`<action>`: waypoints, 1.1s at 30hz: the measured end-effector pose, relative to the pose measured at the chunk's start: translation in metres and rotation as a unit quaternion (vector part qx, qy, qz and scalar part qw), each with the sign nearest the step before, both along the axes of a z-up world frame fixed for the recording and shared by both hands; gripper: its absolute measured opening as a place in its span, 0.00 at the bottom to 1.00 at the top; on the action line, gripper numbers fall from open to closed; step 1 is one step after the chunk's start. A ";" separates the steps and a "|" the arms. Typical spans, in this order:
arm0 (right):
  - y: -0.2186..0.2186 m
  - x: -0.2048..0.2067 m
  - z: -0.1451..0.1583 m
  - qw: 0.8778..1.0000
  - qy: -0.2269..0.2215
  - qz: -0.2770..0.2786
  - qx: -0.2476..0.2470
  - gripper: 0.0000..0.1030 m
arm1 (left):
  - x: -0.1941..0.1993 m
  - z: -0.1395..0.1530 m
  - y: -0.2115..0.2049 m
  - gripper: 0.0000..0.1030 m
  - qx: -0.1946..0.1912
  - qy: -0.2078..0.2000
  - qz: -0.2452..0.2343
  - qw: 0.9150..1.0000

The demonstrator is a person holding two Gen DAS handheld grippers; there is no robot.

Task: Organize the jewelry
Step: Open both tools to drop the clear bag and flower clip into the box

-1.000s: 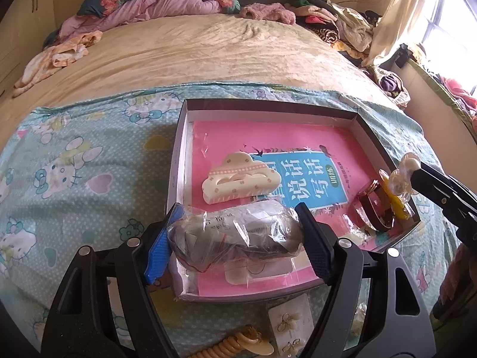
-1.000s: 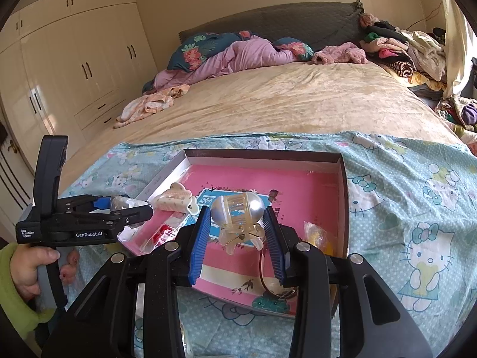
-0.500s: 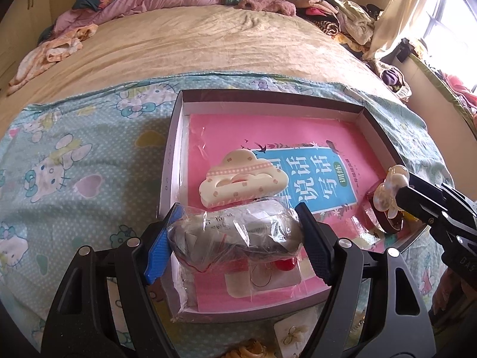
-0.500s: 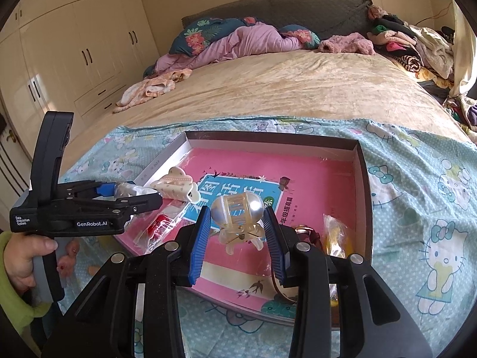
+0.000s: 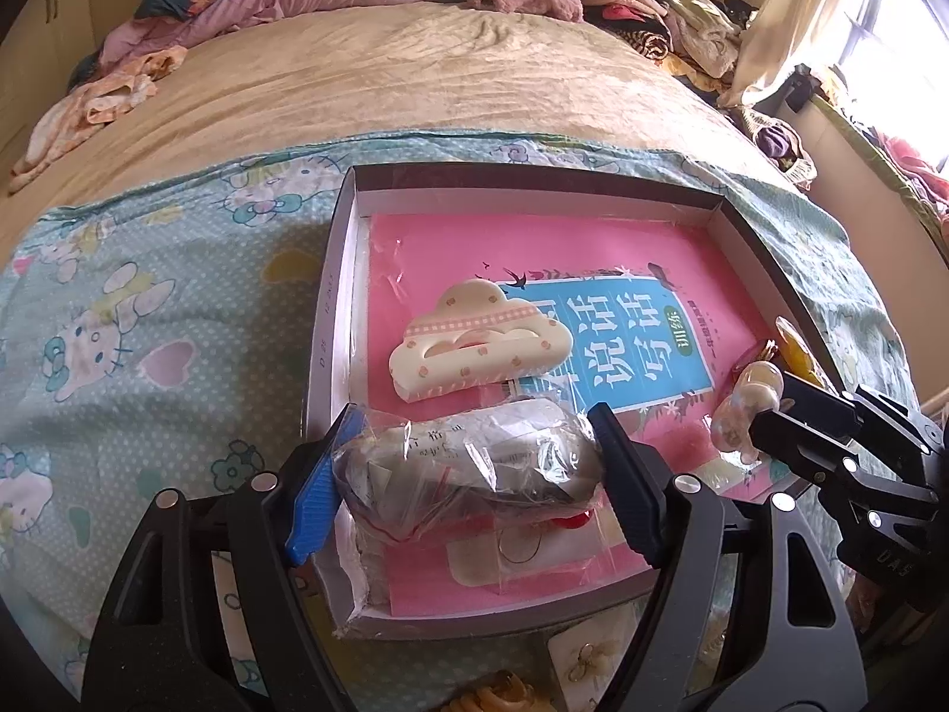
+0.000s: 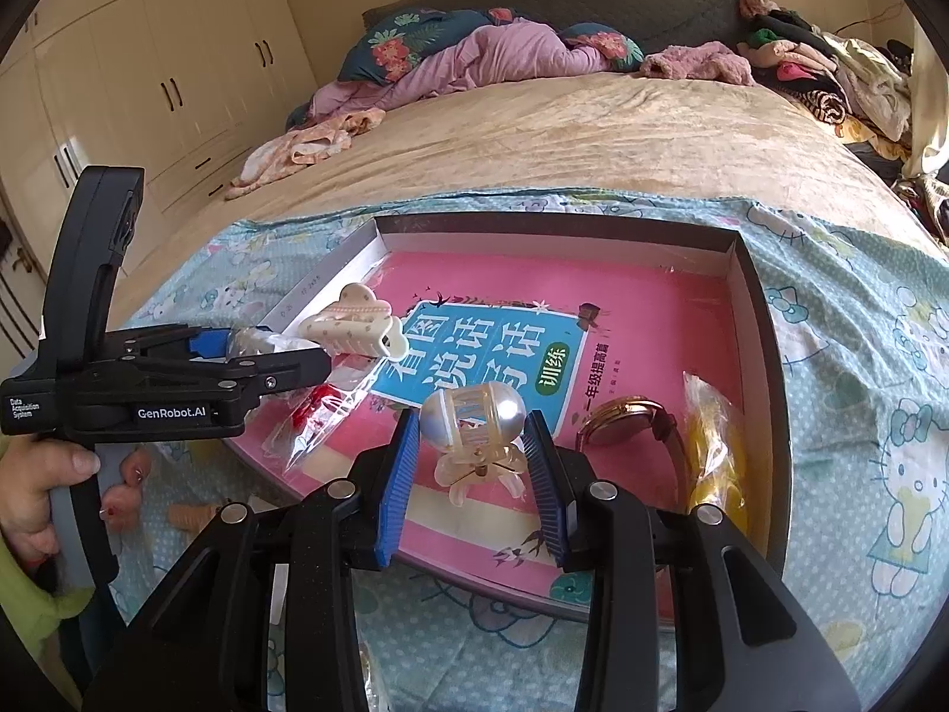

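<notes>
A shallow grey box (image 5: pixel 332 320) with a pink book in it lies on the bed. My left gripper (image 5: pixel 468 474) is shut on a clear plastic bag (image 5: pixel 462 463) of dark jewelry, held over the box's near left corner. My right gripper (image 6: pixel 474 463) is shut on a pearly hair claw (image 6: pixel 474 415), held over the box's near edge; it also shows in the left wrist view (image 5: pixel 741 409). A cream cloud-shaped hair clip (image 5: pixel 474 344) lies in the box. A gold watch (image 6: pixel 629 421) and a yellow packet (image 6: pixel 712 445) lie at the box's right side.
A packet with red beads (image 6: pixel 314 409) lies in the box near the left gripper. Earring cards (image 5: pixel 587 664) and an orange clip (image 5: pixel 492 700) lie on the blue Hello Kitty sheet (image 5: pixel 148 368) in front of the box. Clothes are piled at the bed's far end.
Both grippers have moved forward over the box, still holding their items. The right gripper with the pearly claw has moved in over the box's near right side.
</notes>
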State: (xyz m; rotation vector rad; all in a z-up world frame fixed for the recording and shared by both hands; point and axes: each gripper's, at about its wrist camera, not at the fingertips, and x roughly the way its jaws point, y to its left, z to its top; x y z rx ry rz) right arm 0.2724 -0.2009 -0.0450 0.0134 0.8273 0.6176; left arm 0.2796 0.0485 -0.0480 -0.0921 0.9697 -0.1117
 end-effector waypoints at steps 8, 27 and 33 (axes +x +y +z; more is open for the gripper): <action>-0.003 -0.004 -0.007 1.000 0.011 -0.005 -0.003 0.34 | -0.003 0.003 0.003 0.72 -0.003 -0.003 0.002 1.000; -0.010 -0.011 0.005 1.000 0.003 -0.014 0.010 0.49 | -0.019 0.022 0.004 0.77 -0.012 -0.024 0.009 1.000; -0.015 -0.018 0.018 0.999 -0.014 -0.023 0.019 0.70 | -0.026 0.028 0.005 0.80 -0.013 -0.030 0.014 0.999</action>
